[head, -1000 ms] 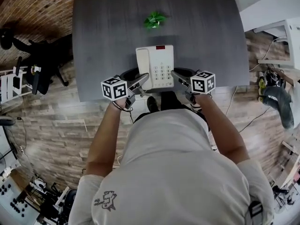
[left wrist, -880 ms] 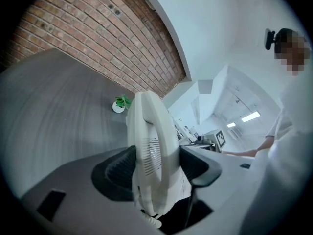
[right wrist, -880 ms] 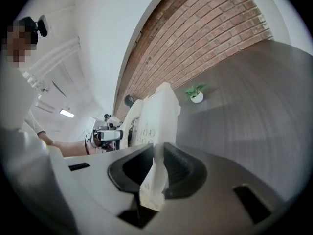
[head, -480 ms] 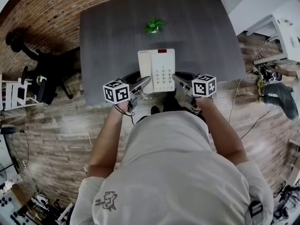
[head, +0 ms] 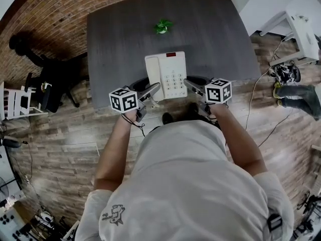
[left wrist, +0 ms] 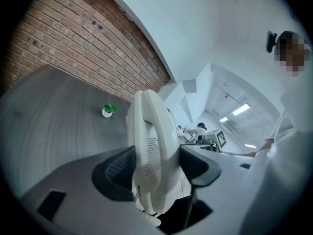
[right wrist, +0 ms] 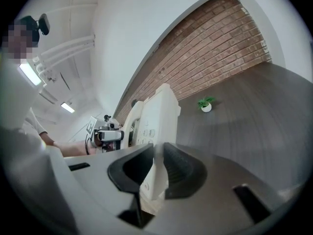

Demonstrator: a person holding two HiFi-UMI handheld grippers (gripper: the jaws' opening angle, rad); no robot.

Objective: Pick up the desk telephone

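Note:
A white desk telephone [head: 167,75] with a keypad and its handset on the left is held up above the near edge of the dark grey desk [head: 120,39]. My left gripper [head: 153,90] is shut on the phone's left side, over the handset [left wrist: 149,155]. My right gripper [head: 189,86] is shut on the phone's right edge [right wrist: 156,131]. In the left gripper view the handset fills the gap between the black pads. In the right gripper view the phone's thin edge is pinched between the pads, and the left gripper [right wrist: 105,135] shows beyond it.
A small green plant in a white pot [head: 161,26] stands at the desk's far middle. A brick wall [head: 45,14] runs behind the desk. A black office chair [head: 47,77] stands at the left, and white furniture [head: 301,31] with cables at the right.
Both grippers have risen with the telephone between them, lifting it off the desk. The phone sits slightly nearer the desk's front edge in the head view.

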